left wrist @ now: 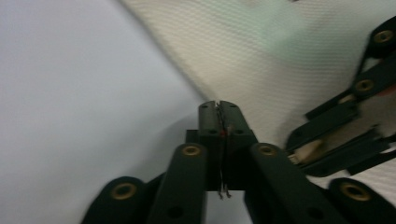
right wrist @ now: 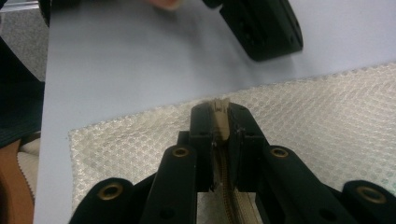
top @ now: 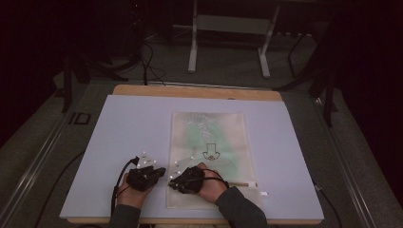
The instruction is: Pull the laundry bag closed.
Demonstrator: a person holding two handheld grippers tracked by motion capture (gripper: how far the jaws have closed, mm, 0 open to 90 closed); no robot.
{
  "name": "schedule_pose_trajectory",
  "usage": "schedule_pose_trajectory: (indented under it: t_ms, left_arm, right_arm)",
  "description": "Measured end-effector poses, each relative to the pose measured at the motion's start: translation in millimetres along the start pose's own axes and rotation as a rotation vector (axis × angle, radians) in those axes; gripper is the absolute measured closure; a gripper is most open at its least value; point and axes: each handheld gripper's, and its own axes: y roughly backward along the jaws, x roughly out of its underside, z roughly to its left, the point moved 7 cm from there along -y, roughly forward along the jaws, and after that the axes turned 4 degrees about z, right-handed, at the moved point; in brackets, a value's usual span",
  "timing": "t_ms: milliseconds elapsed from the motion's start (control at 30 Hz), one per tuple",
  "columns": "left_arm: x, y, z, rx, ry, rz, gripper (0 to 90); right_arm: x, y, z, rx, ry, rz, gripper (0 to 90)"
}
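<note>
A pale mesh zipper pouch point(top: 209, 152) lies flat on the lavender surface point(top: 128, 133), its zipper tape clenched in the right hand-held gripper point(right wrist: 219, 109) at the near edge, the left hand-held gripper point(left wrist: 218, 105) pinched closed just beside its corner.

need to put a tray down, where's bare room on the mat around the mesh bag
The lavender mat is bare left of the mesh bag up to the far wooden edge, and in the strip to its right. The near edge is crowded: left gripper and right gripper sit at the bag's near left corner.
</note>
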Motion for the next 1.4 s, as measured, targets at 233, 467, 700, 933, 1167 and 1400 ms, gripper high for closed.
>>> schedule_pose_trajectory:
  t_ms: [233,467,700,933,1167,1400]
  left_arm:
    - [-1.3,-6.6,-10.8,0.023,-0.020,0.016,89.0]
    - [-0.1,-8.9,-13.0,0.046,-0.006,0.027,89.0]
    - [3.6,-10.2,-11.8,0.059,0.043,0.054,89.3]
    - [4.4,-7.6,-12.6,0.062,0.058,0.088,89.5]
    - [3.9,-8.6,-11.5,0.025,0.021,0.094,89.7]
    - [5.5,-8.9,-6.6,-0.010,0.010,0.101,89.8]
  right_arm:
    - [0.5,-0.1,0.8,0.011,-0.001,-0.002,81.8]
    - [1.1,0.1,1.6,0.020,-0.003,-0.002,81.9]
    - [1.2,0.2,1.9,0.017,-0.005,0.001,81.9]
    - [2.5,0.3,1.1,0.007,-0.015,-0.021,82.0]
    - [3.1,1.6,0.7,0.006,-0.004,-0.012,82.2]
    - [9.0,6.8,-1.7,0.007,0.003,0.002,82.3]
